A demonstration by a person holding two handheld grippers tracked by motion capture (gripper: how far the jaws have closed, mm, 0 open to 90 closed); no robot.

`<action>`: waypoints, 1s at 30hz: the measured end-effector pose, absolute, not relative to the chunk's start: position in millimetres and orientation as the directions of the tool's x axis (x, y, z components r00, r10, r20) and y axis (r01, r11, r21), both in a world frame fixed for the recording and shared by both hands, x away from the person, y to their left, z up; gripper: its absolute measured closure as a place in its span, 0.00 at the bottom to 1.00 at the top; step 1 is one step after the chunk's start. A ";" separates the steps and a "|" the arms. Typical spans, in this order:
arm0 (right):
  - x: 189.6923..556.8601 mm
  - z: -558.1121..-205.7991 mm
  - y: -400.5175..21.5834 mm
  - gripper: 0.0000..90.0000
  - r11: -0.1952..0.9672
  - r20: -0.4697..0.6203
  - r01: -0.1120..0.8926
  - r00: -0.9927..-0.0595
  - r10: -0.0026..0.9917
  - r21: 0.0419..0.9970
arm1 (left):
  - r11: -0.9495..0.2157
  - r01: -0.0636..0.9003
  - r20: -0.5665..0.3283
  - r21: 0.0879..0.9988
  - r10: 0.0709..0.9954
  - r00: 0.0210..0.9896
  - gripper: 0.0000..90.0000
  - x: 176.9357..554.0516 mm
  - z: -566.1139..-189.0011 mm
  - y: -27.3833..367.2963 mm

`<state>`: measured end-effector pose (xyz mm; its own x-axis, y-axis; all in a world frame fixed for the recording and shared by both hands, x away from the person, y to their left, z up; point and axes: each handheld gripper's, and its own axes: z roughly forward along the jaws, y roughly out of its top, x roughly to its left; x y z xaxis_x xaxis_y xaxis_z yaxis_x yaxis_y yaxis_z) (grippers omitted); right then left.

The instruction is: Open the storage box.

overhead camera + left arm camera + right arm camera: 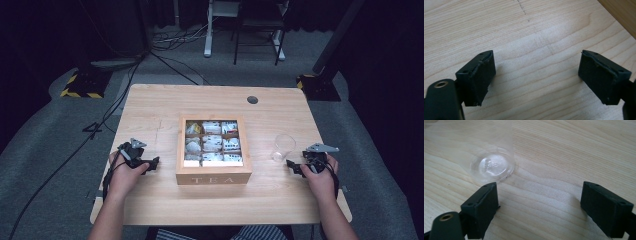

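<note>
A wooden tea box [214,177] marked TEA stands open at the table's middle, its compartments holding several tea bags [212,142]. To its right stands an empty clear plastic cup [283,147], upright; its base [495,166] lies just beyond my right gripper's left jaw. My right gripper [298,166] rests on the table right of the cup, open, nothing between its jaws [540,206]. Left of the box my left gripper [148,164] rests on bare wood, open and empty [536,77]. A corner of the box [621,13] shows at the upper right of the left gripper view.
The light wooden table [150,107] has a round cable hole [252,99] at its back right. Beyond it, grey carpet holds cables [165,47], a white stand [209,30], chair legs [255,37] and yellow-black striped bases [80,85].
</note>
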<state>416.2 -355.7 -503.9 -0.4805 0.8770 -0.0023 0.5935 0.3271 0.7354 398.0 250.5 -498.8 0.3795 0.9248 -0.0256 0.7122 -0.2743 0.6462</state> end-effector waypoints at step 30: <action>416.2 -503.9 -355.8 0.17 0.328 -0.002 0.593 -0.481 0.877 0.735 | -0.372 0.638 0.001 0.674 0.864 0.503 0.28 360.2 -427.8 231.6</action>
<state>416.2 -355.8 -503.9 -0.4814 0.8765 -0.0024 0.5931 0.3277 0.7354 360.2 231.6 -427.8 0.5027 0.8644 0.0009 0.6383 -0.3719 0.6740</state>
